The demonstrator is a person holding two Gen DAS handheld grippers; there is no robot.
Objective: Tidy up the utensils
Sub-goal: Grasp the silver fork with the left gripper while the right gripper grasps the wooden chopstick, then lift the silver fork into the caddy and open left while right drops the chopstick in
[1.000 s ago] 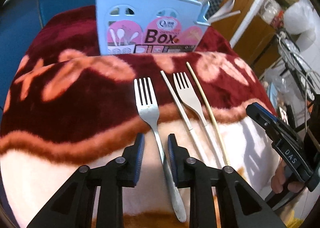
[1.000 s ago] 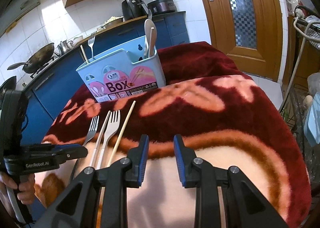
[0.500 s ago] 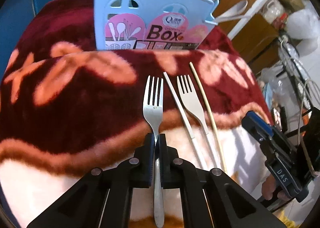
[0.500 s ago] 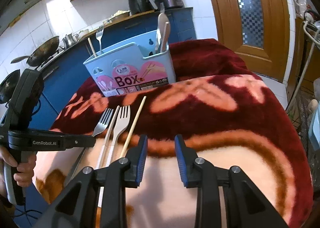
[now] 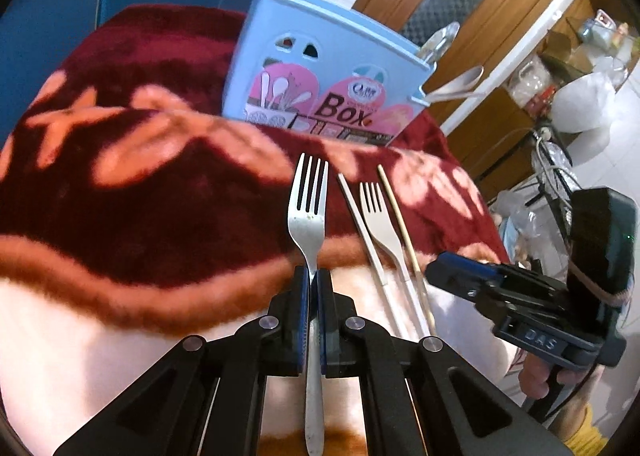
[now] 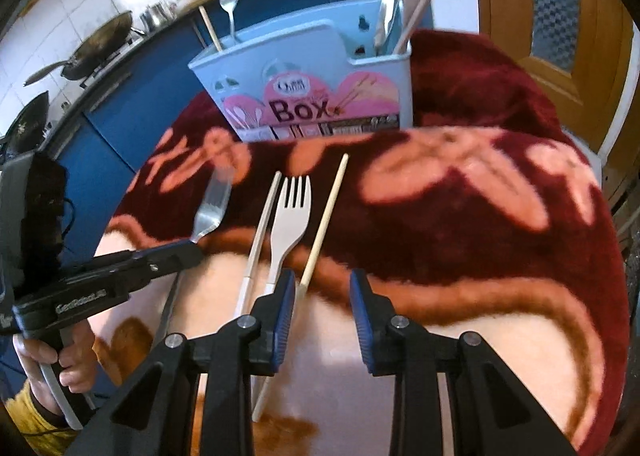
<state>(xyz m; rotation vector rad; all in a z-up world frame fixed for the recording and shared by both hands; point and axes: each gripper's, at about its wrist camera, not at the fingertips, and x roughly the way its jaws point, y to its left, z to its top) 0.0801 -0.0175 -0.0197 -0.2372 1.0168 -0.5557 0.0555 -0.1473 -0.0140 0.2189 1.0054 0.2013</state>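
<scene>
A: Left wrist view first. How many utensils lie on the blanket (image 5: 120, 192)?

B: Four: one metal fork (image 5: 308, 216), one pale fork (image 5: 378, 222), and two thin sticks beside it, a cream chopstick (image 5: 362, 234) on its left and a bamboo chopstick (image 5: 404, 234) on its right. The blanket is fuzzy, dark red with peach flowers.

A: And the left gripper (image 5: 311, 288)?

B: Its blue pads are clamped together on the metal fork's neck, tines pointing far, the handle running back between the black fingers. It tilts downward.

A: The holder?

B: One light blue plastic utensil box (image 5: 320, 92) stands at the far edge, with cut-out holes and a pink "Box" label.

A: Now the right wrist view.

B: The right gripper (image 6: 322, 308) angles down near the pale fork (image 6: 290, 216). Its jaws are closing with nothing between them; the bamboo chopstick (image 6: 324, 220) runs just beside the left pad. The cream chopstick (image 6: 260, 230) lies left of the pale fork. Further left, the left gripper (image 6: 188, 250), held in a hand (image 6: 60, 360), grips the metal fork (image 6: 212, 208), blurred. The utensil box (image 6: 312, 84) holds a fork and a stick at its left end, spoons at its right.
</scene>
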